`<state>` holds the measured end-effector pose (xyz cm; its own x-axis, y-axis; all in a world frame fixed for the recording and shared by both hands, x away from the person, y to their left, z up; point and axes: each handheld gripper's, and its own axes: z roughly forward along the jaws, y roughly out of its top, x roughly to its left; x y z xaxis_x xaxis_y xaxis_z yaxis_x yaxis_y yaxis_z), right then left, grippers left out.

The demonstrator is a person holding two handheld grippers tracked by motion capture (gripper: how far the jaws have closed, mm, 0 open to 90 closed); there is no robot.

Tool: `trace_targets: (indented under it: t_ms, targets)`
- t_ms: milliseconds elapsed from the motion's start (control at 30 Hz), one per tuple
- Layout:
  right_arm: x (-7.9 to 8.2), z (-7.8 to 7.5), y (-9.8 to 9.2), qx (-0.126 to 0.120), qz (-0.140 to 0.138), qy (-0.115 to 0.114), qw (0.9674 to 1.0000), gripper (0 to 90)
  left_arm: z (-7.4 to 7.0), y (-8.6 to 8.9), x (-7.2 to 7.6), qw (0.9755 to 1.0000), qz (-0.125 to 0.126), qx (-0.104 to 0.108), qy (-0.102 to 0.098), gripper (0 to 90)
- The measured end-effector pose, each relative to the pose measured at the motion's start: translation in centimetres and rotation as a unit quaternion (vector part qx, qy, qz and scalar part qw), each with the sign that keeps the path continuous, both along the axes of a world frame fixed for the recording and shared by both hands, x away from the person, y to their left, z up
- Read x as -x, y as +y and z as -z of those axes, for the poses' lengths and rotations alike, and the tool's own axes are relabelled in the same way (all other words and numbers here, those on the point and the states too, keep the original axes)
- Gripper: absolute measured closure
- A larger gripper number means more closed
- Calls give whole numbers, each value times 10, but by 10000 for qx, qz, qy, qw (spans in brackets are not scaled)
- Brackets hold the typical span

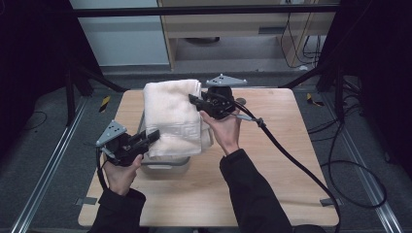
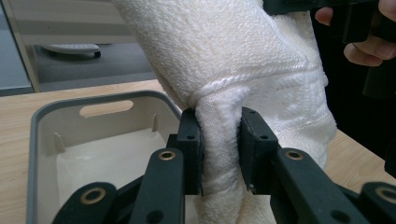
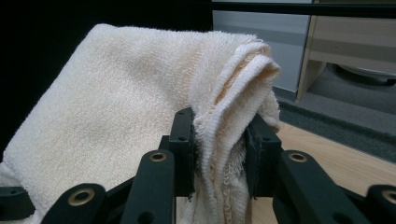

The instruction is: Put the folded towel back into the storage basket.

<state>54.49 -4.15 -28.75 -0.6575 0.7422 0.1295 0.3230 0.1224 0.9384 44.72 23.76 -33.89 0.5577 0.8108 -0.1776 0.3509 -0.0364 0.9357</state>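
Note:
A folded cream towel hangs in the air above a grey plastic bin on the wooden table. My left gripper is shut on the towel's near left edge; in the left gripper view the thick fold is pinched between both pads over the bin's open inside. My right gripper is shut on the towel's far right edge, and the right gripper view has the layered hem squeezed between its jaws. The towel covers most of the bin in the high view.
The wooden table has bare room to the right of the bin and along its front edge. A thick black cable trails from the right gripper across the table's right side. Dark frame bars and floor rails stand around the table.

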Motion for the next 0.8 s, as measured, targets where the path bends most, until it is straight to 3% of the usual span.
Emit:
trace_targets:
  t_ms: [400, 800]
  targets:
    - [-9, 0, 28, 27, -61, -18, 10000, 685, 1, 22, -5, 9997, -234, 0, 81, 714]
    - [-18, 12, 46, -45, -64, 10, 10000, 685, 6, 34, -10, 9990, -398, -173, 89, 712]
